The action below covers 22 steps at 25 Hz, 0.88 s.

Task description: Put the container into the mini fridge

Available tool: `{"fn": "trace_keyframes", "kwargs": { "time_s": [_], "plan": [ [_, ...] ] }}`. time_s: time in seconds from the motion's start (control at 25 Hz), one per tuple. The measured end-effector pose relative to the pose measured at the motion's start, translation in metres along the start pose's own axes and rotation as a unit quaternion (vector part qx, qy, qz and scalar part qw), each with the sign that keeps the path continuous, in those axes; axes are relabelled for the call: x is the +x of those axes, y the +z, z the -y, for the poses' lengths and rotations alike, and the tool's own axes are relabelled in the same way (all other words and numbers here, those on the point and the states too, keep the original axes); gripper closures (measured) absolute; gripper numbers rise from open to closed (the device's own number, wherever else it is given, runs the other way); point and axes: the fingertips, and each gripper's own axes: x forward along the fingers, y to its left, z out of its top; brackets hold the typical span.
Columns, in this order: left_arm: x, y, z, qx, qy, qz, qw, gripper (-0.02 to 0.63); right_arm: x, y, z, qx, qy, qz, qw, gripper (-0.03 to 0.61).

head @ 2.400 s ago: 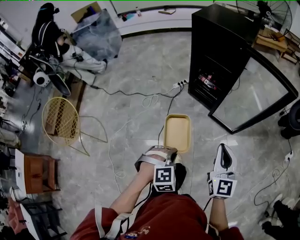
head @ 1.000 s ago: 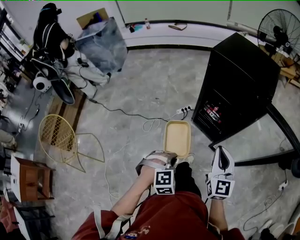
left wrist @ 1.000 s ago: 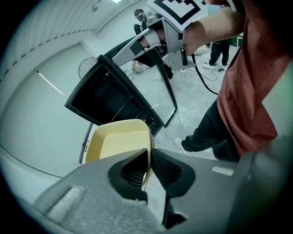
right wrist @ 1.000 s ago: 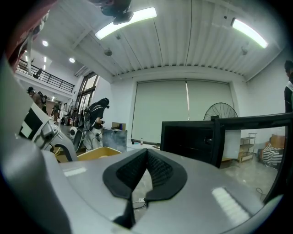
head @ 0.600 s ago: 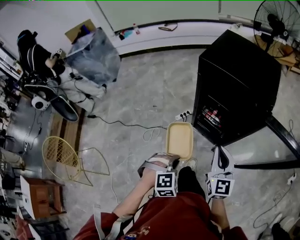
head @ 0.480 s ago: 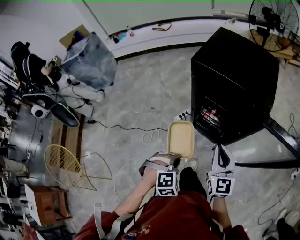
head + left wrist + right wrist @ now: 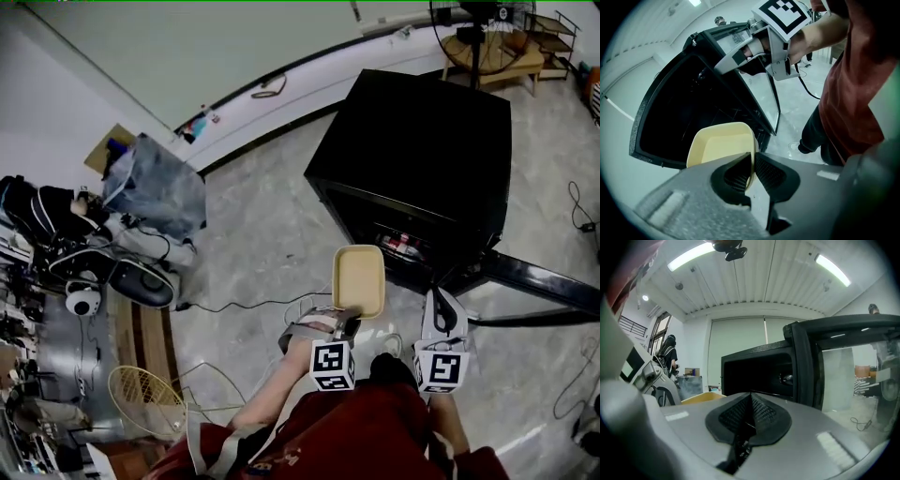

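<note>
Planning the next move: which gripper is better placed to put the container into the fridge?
Left. The left gripper is clamped on the rim of the yellow container, just in front of the open fridge. The right gripper is shut and empty.

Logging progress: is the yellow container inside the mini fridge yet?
Out. The container hangs outside the open mini fridge, its rim clamped in the left hand-held gripper.

Grey marble floor (image 7: 272,244) spreads under my left gripper (image 7: 345,322); a pale wall (image 7: 187,56) curves far ahead of it, a fan (image 7: 472,11) stands ahead to its right, a wire chair (image 7: 145,401) sits back to its left, and strip lights (image 7: 691,256) glow overhead
</note>
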Motion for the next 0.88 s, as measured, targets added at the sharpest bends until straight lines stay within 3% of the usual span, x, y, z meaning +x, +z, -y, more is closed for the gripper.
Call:
{"fn": "trace_keyframes", "kwargs": {
  "time_s": [0.36,0.88],
  "plan": [
    [0.039,0.030,-0.039,0.048,0.003,0.019,0.9986,0.580,0.015,0.001,0.016,-0.007,-0.013,0.016,1.000,0.578],
    [0.085,0.034,-0.053,0.072,-0.021,0.058,0.9955,0.580,0.001,-0.025,0.041,-0.016,-0.087,-0.023,0.996,0.578]
  ]
}}
